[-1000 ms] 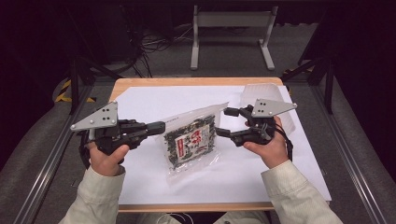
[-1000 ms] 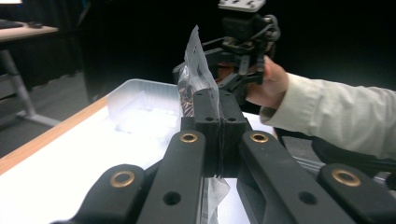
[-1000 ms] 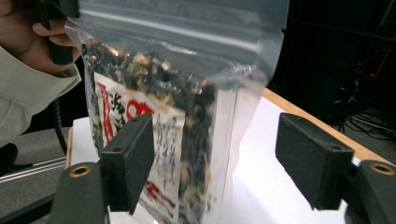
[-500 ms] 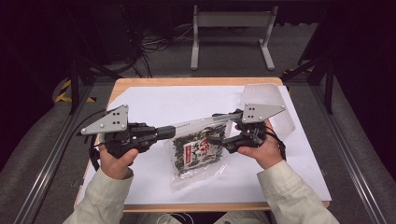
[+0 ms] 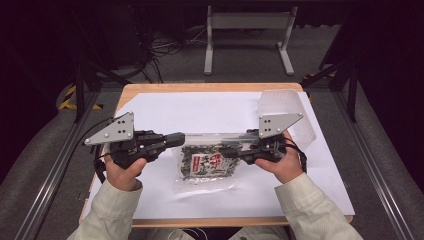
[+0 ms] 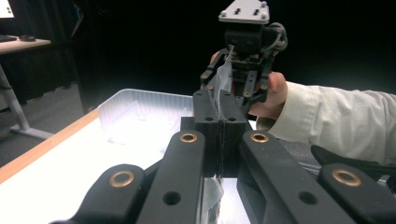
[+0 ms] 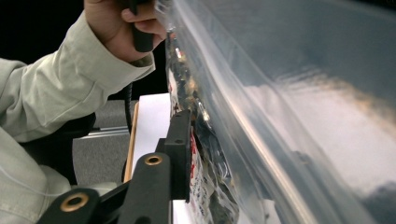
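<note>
Together, two hand-held grippers on one seaweed packet, beside one clear tray.

Clear plastic packet showing dark speckled contents and a red-and-white label, black grippers bearing grey plates, white paper sheet covering a light wooden table, translucent plastic tray sitting at its far right corner

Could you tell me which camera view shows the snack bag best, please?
The high view: the whole bag shows, label up, between both claws. The left gripper view gives just its clear edge; the right gripper view a blurred close-up of film and contents.
</note>
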Demonstrator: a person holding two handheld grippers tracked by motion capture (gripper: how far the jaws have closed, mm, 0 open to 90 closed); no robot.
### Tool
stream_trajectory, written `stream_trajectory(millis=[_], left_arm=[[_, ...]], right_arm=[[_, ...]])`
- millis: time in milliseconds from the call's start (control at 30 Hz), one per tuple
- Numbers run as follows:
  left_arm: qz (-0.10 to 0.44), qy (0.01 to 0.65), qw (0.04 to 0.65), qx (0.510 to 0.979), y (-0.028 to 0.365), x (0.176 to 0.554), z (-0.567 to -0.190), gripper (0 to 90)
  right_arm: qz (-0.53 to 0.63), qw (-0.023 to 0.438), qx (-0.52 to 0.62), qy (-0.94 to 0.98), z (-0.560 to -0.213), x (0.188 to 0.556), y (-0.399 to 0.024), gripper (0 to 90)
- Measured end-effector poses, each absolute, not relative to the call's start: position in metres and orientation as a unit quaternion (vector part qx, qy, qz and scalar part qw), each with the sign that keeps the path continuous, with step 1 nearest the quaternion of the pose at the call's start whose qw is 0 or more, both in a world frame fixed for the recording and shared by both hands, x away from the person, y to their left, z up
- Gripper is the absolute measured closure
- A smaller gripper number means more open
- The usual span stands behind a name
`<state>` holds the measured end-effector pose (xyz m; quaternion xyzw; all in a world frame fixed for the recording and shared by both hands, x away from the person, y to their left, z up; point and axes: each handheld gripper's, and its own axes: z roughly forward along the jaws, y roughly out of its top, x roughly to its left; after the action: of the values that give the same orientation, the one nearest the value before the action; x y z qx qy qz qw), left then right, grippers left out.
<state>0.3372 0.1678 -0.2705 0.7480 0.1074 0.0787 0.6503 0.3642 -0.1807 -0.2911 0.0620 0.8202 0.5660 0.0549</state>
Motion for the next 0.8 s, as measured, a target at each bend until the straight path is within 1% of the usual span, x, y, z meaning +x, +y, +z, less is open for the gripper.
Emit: stream_trajectory(millis=[100,167,233,333,400,433,500,533,567,600,700,800], left_arm=[[0.079,0.113,0.651,0.746,0.17,0.339,-0.271,89.2],[0.079,0.116,0.652,0.745,0.171,0.34,-0.272,88.9],[0.074,0.12,0.653,0.744,0.173,0.342,-0.273,88.2],[0.078,0.122,0.651,0.745,0.173,0.344,-0.273,84.0],[0.078,0.128,0.649,0.746,0.173,0.344,-0.273,78.2],[0.077,0.129,0.65,0.745,0.172,0.345,-0.273,70.2],[0.079,0.134,0.65,0.744,0.172,0.345,-0.274,56.9],[0.09,0.151,0.649,0.74,0.172,0.347,-0.275,47.0],[0.09,0.151,0.649,0.74,0.172,0.347,-0.275,44.4],[0.088,0.152,0.649,0.74,0.172,0.348,-0.275,44.4],[0.091,0.162,0.647,0.74,0.172,0.349,-0.277,37.7],[0.095,0.166,0.645,0.74,0.173,0.35,-0.278,34.8]], right_arm=[[0.563,0.045,0.049,0.824,-0.289,0.361,-0.18,73.7],[0.558,0.052,0.043,0.827,-0.288,0.359,-0.178,74.9],[0.558,0.048,0.042,0.827,-0.287,0.359,-0.178,75.5],[0.556,0.049,0.042,0.829,-0.285,0.358,-0.178,75.7],[0.555,0.053,0.043,0.829,-0.285,0.358,-0.177,75.8],[0.556,0.053,0.046,0.828,-0.284,0.358,-0.178,75.8],[0.558,0.053,0.048,0.827,-0.283,0.358,-0.179,75.8],[0.56,0.053,0.05,0.825,-0.282,0.358,-0.18,75.8],[0.561,0.053,0.051,0.825,-0.282,0.358,-0.181,75.8],[0.561,0.053,0.051,0.825,-0.282,0.358,-0.181,75.8],[0.559,0.06,0.055,0.825,-0.279,0.358,-0.183,75.8],[0.561,0.064,0.062,0.823,-0.275,0.36,-0.187,75.7]])
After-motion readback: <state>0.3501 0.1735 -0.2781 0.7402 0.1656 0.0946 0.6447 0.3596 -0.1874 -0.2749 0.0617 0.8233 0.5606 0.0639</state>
